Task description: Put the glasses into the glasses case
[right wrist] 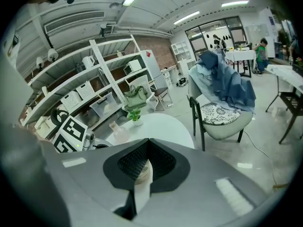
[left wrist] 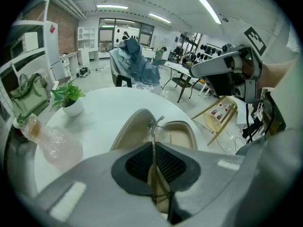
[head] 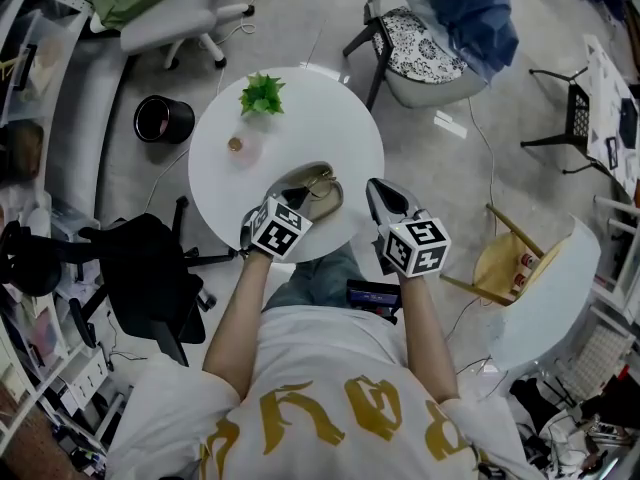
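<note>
An open beige glasses case (head: 322, 200) lies near the front edge of the round white table (head: 330, 118). In the left gripper view the thin metal-framed glasses (left wrist: 160, 130) hang over the case (left wrist: 184, 135), one lens above its tray. My left gripper (left wrist: 152, 148) is shut on the glasses' temple arm. In the head view it (head: 298, 204) sits at the case's near side. My right gripper (head: 380, 192) hovers just right of the case, off the table's edge, with its jaws shut and nothing between them (right wrist: 147, 151).
A small potted plant (head: 262, 95) and a pinkish clear bottle (head: 240, 148) stand on the table's far left. A chair with a blue garment (head: 440, 38) is beyond the table. A black chair (head: 140, 268) stands at my left, and a yellow wooden chair (head: 505, 263) at my right.
</note>
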